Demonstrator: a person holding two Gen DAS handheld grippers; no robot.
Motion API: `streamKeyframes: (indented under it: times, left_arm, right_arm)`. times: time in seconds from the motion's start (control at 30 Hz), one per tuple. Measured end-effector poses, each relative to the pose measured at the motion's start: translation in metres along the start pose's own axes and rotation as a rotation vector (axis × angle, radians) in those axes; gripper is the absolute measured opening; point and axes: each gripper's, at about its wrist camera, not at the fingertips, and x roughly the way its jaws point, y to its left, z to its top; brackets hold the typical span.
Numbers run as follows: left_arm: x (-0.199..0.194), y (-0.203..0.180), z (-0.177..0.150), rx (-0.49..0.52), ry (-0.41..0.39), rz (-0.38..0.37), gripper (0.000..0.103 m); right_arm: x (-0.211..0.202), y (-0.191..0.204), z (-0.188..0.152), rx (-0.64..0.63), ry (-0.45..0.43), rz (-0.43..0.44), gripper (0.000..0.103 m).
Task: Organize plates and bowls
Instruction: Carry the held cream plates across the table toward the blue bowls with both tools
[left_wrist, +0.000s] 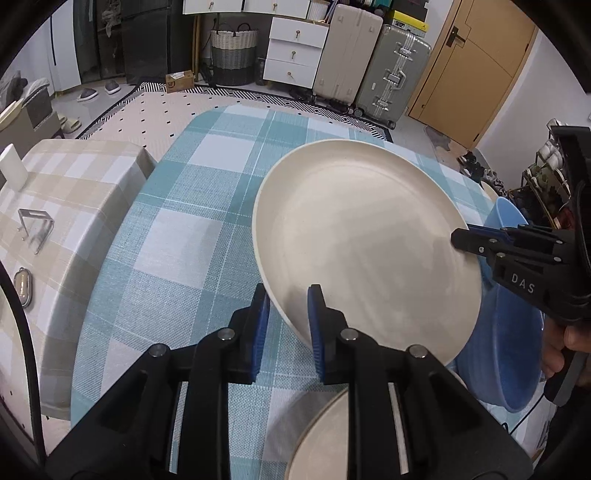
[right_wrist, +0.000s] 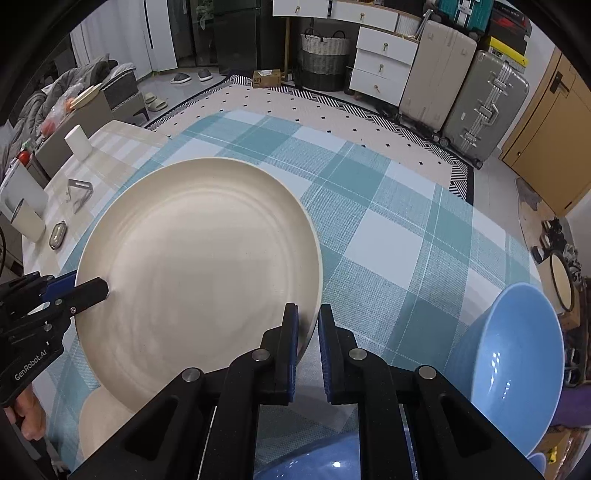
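The cream plate (left_wrist: 365, 243) is up off the blue checked tablecloth (left_wrist: 192, 229), tipped a little. The left gripper (left_wrist: 288, 306) pinches its near rim, and the right gripper (right_wrist: 308, 321) pinches the rim on the other side. Both are squeezed tight on the plate. If one hand goes faster, the plate may twist and slip out. A second cream plate (left_wrist: 325, 439) lies below it. A blue bowl (right_wrist: 517, 365) sits just beside the plate.

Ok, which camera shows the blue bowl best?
The right wrist view: the blue bowl shows its rim and glossy inside, tilted at the table's edge. In the left wrist view the bowl is mostly hidden behind the plate and the right gripper.
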Motion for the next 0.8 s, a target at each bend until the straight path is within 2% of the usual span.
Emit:
streamKeyframes:
  times: [0.8]
  left_arm:
    - [-0.115, -0.017, -0.032, 0.025, -0.103, -0.026, 0.017]
  right_arm:
    - [-0.089, 0.02, -0.036, 0.001, -0.103, -0.001, 0.012]
